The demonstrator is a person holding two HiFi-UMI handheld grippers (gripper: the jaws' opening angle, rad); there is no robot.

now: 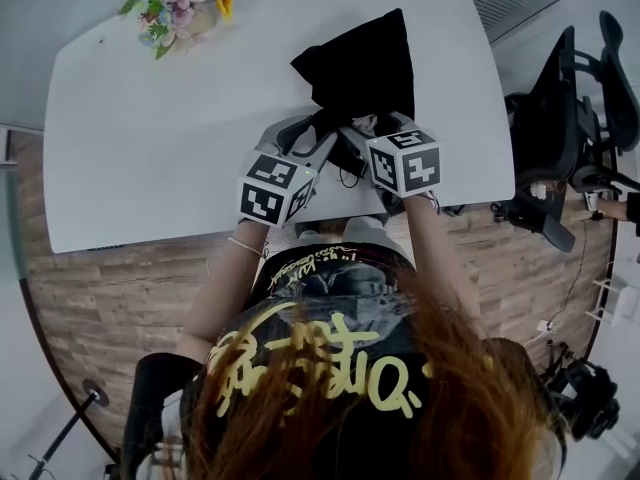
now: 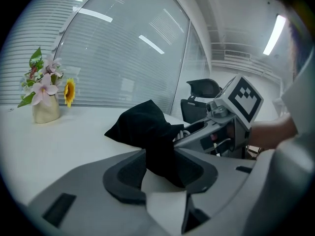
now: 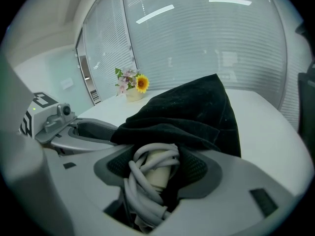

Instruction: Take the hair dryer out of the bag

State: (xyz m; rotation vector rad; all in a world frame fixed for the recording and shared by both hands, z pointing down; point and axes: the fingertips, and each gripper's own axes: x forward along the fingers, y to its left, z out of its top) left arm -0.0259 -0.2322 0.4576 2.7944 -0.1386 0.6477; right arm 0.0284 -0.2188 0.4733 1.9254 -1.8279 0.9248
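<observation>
On the table [image 1: 150, 118], right tongs [image 3: 158, 165] clamp the hair dryer [image 3: 156, 178] inside the bag [image 3: 197, 112].

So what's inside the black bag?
A cream handle wound with grey cord pokes out of the mouth of the black bag, held by the right gripper. The rest of it is covered by the cloth and cannot be seen.

The bag [image 1: 365, 63] is showing black on the white worktop [image 1: 150, 138]; the hair dryer [image 3: 158, 176] is showing cream, its cord [image 3: 140, 187] grey; the flowers [image 1: 165, 3] pink and yellow.
</observation>
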